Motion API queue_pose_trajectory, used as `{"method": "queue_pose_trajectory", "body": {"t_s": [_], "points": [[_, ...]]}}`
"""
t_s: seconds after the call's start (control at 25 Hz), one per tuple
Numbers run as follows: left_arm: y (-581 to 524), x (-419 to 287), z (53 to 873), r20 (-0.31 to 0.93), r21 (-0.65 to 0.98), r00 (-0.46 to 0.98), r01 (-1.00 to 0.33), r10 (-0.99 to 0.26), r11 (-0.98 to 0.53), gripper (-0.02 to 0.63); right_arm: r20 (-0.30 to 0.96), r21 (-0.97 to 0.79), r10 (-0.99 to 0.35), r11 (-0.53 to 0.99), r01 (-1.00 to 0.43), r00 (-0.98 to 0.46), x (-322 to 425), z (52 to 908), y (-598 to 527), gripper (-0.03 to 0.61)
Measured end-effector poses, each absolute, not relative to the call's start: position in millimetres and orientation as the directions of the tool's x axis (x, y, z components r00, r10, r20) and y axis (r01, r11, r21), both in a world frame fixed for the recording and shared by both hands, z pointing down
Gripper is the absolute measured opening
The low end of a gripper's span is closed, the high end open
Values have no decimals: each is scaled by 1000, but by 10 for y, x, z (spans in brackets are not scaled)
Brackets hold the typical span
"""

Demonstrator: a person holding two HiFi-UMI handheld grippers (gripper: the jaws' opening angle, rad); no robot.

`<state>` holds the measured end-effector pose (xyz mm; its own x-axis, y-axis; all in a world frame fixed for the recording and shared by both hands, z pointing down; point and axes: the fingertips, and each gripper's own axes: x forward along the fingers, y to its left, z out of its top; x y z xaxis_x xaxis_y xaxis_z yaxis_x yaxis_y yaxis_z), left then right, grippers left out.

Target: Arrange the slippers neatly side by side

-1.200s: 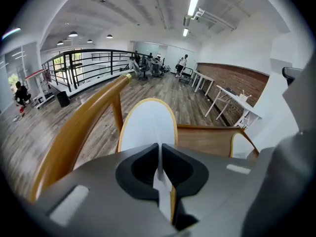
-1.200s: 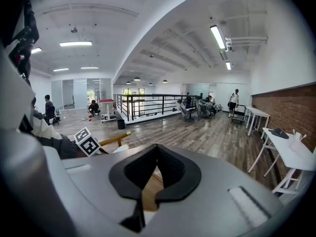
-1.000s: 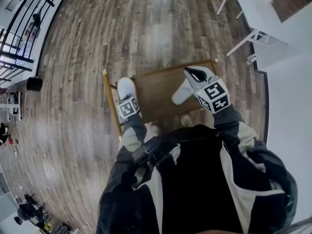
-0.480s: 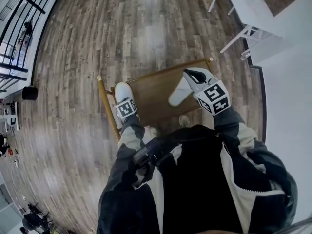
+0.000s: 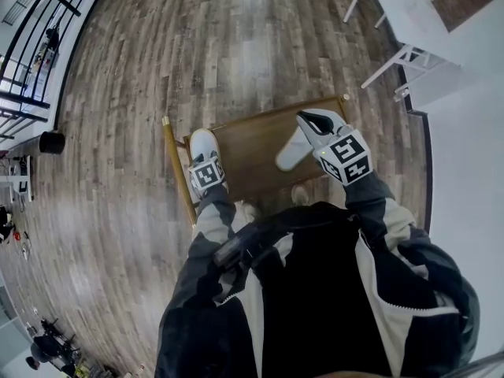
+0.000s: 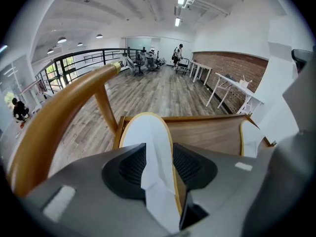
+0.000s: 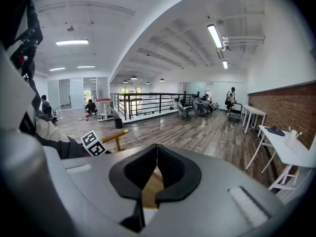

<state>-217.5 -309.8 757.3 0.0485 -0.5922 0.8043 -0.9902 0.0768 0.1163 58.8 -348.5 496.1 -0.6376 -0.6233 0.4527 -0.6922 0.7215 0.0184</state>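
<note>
Two white slippers lie on a wooden chair seat [image 5: 252,144]. The left slipper [image 5: 203,142] [image 6: 145,130] rests at the seat's left edge by the chair back. My left gripper [image 5: 205,156] [image 6: 158,157] is over it. Its jaws have just been opening and now stand apart, with the slipper's white strap loose between them. The right slipper [image 5: 291,152] [image 6: 251,135] lies slanted at the seat's right side. My right gripper [image 5: 315,120] [image 7: 157,162] is shut at the far end of that slipper, and a thin white edge shows between its pads.
The chair's curved wooden back rail [image 5: 177,172] [image 6: 64,107] runs along the left of the seat. The person's feet [image 5: 248,209] are below the seat's near edge. A white table [image 5: 417,14] stands at the far right, and a black bin [image 5: 53,138] and a railing [image 5: 31,22] at the far left.
The head view has shifted a little. Both grippers and both slippers keep their places on the seat.
</note>
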Motion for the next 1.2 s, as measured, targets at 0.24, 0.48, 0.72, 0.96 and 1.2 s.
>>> {"method": "queue_pose_trajectory", "body": {"t_s": [0.24, 0.48, 0.72, 0.96, 1.2], "points": [[-3300, -1983, 6756, 671, 97, 88, -995, -736, -31, 179, 433, 0, -612, 734, -679, -662, 459, 4928, -3479, 9], [-3556, -1606, 5628, 456, 64, 182, -983, -871, -172, 164, 403, -3, -606, 748, -663, -686, 337, 4843, -3505, 11], [-3594, -1253, 4657, 249, -15, 276, -957, -928, -289, 135, 347, 12, -618, 755, -655, -706, 284, 4624, -3547, 14], [-3435, -907, 4134, 134, -2, 364, -930, -922, -367, 47, 308, 9, -634, 748, -664, -710, 264, 4353, -3544, 6], [-3320, -654, 4059, 113, -3, 418, -907, -902, -421, 11, 294, 9, -650, 735, -678, -701, 336, 4255, -3517, 5]]}}
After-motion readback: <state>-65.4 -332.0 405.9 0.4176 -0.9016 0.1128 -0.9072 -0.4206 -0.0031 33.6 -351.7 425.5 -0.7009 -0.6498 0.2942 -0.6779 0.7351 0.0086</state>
